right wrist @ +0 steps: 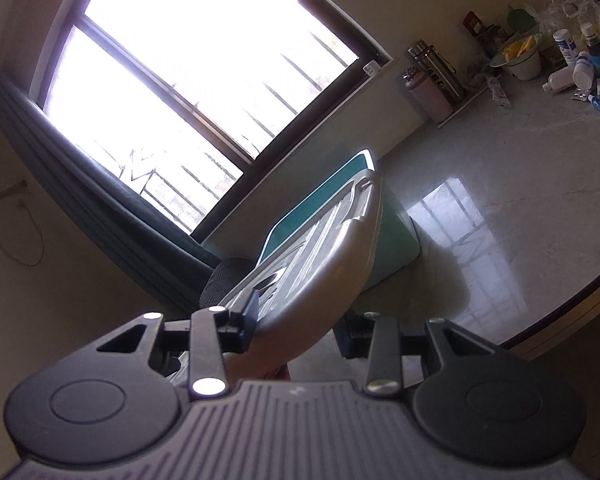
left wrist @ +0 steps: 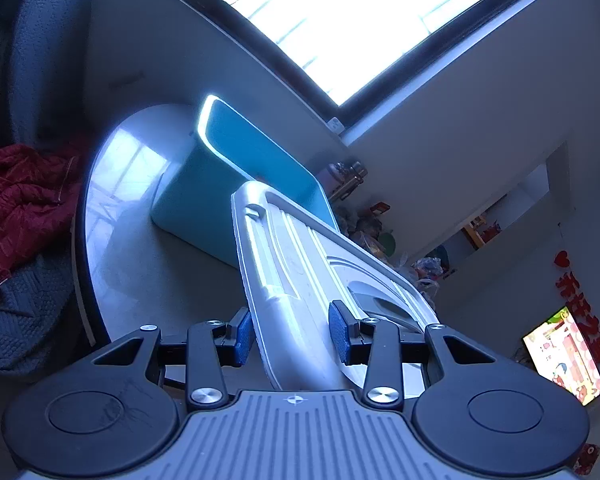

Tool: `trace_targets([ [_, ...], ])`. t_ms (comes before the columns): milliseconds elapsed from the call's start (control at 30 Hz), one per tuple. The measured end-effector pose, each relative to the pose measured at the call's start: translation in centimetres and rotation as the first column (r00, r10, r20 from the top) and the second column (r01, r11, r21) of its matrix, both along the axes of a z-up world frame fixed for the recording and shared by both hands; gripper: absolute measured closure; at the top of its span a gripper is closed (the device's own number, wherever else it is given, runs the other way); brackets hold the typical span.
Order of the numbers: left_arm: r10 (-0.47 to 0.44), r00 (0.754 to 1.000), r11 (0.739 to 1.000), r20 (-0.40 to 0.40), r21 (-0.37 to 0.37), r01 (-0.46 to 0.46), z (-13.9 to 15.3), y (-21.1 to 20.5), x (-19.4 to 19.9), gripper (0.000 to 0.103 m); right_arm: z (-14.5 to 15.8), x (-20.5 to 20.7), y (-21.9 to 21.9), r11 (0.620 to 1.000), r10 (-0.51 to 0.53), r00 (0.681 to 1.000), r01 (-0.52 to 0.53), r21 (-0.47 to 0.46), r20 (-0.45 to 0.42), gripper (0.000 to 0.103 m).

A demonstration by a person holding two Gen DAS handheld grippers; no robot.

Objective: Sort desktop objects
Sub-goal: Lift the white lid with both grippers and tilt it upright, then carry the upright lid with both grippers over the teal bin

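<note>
Left wrist view shows the left gripper [left wrist: 292,334] with its blue pads closed on the near edge of a white ribbed plastic lid [left wrist: 300,256], which slopes away toward the teal storage box [left wrist: 204,184] standing on the round glossy table [left wrist: 116,184]. In the right wrist view, the right gripper [right wrist: 296,330] has its jaws set around the lid's [right wrist: 320,248] other edge; its left pad touches the lid, but the right pad looks a little apart, so a firm grip cannot be confirmed. The lid hangs tilted just over the box [right wrist: 392,236]. The step in hand appears to be closing the box; next, the lid needs levelling and lowering squarely onto the rim.
</note>
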State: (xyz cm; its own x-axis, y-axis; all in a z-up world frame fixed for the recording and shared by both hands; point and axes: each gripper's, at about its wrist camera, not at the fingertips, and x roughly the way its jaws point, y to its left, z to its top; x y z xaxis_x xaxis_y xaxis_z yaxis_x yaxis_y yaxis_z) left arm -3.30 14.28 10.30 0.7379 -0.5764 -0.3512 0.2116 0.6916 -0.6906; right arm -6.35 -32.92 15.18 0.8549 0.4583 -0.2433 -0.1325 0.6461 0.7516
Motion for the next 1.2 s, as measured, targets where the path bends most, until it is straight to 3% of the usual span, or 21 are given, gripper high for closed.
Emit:
trace_targets([
  [833,-0.016,1.0,1.0,-0.014,-0.004,0.016,-1.1,0.4,-2.8,0.063,-0.5,-3.3,0.3,1.0,-0.021,1.0,0.02,-0.006,-0.009,0.064],
  [1200,-0.017,1.0,1.0,-0.003,-0.009,0.017,-0.5,-0.1,0.3,0.063,0.2,-1.8,-0.1,1.0,-0.021,1.0,0.021,-0.013,0.015,0.063],
])
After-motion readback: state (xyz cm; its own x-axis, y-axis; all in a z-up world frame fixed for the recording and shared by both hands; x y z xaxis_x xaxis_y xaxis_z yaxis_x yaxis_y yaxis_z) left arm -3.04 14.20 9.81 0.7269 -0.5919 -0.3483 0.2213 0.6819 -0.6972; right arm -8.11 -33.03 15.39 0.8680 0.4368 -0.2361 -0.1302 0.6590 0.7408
